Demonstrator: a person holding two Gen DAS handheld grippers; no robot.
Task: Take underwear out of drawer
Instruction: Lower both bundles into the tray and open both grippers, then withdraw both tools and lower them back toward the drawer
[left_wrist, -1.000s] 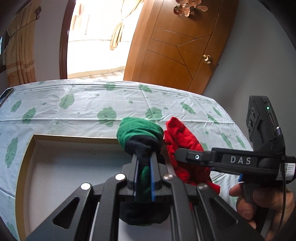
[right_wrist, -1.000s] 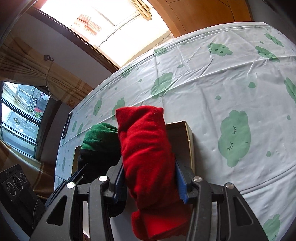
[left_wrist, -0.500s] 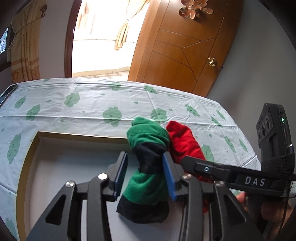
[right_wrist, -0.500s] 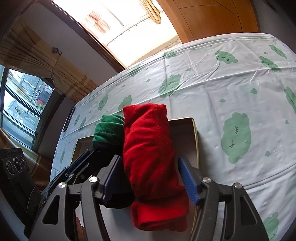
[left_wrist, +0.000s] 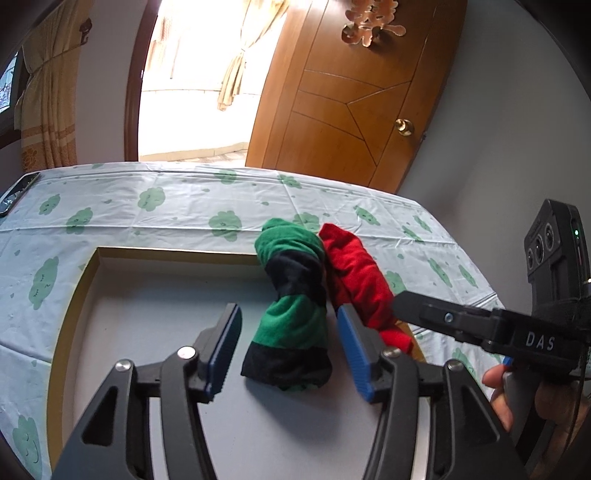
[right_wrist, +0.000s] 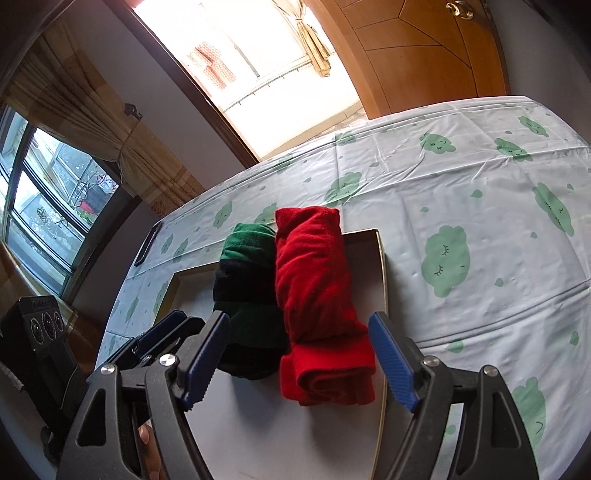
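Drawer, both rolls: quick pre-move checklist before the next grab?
1. Left gripper open, jaws just opened: ok.
2. Right gripper open, jaws just opened: ok.
3. Green roll free between the left pads, neither touching it: ok.
4. Red roll free between the right pads: ok.
5. Rolls out of the drawer: not ok, both lie inside, side by side at its right end, far ends propped on the back rim.
6. Grippers clear of each other: cannot tell; the right one's finger sits close beside the left one's right pad.
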